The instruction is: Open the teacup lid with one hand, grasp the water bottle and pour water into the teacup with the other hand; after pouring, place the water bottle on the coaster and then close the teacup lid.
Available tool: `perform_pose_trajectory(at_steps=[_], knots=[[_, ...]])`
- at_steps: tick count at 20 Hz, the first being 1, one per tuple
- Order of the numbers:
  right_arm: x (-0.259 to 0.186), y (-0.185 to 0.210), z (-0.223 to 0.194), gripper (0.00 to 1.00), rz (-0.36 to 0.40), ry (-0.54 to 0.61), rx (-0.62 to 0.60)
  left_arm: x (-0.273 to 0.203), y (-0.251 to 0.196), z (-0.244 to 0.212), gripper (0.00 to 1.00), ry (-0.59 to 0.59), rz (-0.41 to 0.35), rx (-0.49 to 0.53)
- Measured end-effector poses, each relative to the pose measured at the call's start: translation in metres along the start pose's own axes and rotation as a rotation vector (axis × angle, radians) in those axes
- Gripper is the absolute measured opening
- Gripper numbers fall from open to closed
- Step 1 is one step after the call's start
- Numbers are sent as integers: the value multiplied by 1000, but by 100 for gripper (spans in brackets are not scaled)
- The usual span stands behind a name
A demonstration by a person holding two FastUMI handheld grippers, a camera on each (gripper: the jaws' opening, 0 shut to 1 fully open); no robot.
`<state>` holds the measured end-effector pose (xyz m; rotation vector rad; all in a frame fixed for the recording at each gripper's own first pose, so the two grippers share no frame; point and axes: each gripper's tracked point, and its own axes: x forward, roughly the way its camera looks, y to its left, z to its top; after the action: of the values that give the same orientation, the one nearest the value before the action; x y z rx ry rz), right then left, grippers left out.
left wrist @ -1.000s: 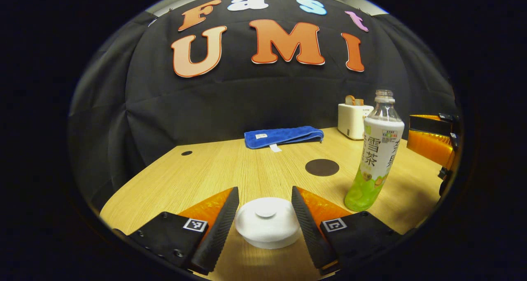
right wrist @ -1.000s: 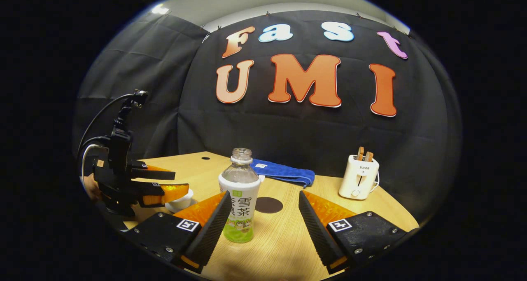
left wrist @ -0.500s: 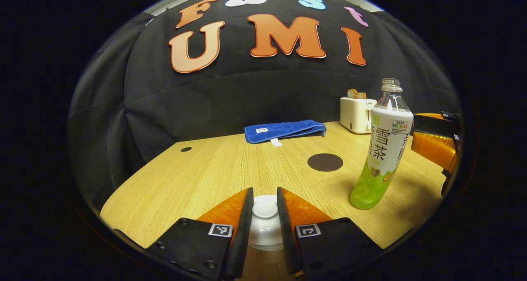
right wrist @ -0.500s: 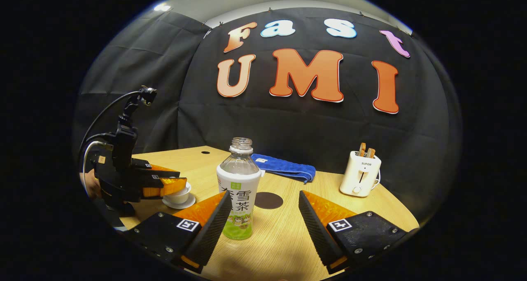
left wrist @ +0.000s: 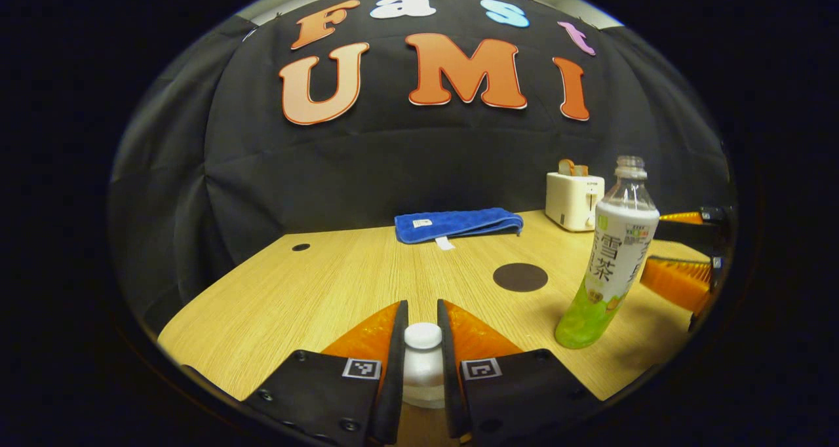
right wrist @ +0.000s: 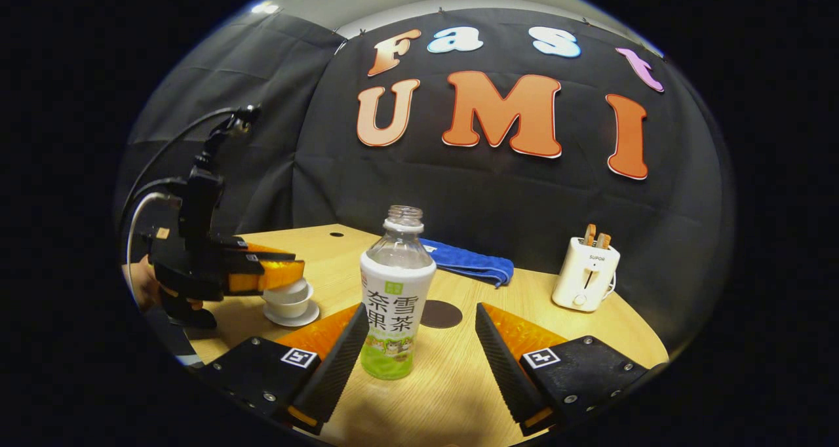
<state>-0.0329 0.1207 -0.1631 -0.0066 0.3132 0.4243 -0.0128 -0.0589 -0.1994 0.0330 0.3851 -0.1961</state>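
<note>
White teacup lid clamped by its knob in left claw, above teacup on saucer. Right claw spread wide around uncapped water bottle, upright on wooden surface, not touching. Dark coaster just behind bottle.

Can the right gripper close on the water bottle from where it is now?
Probably yes. The right gripper is open, and the water bottle stands upright just inside its left finger. Nothing lies between them; the left gripper is off to the side at the teacup.
</note>
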Motion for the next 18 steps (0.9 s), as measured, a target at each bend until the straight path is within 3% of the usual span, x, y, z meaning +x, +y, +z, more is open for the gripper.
perform_pose_trajectory(at_steps=[8,18], knots=[[18,24,-15,94,49,57,46,-12,27,46,31,-105,56,9],[39,31,-35,69,31,141,60,-28,74,21,31,-77,131,-36]])
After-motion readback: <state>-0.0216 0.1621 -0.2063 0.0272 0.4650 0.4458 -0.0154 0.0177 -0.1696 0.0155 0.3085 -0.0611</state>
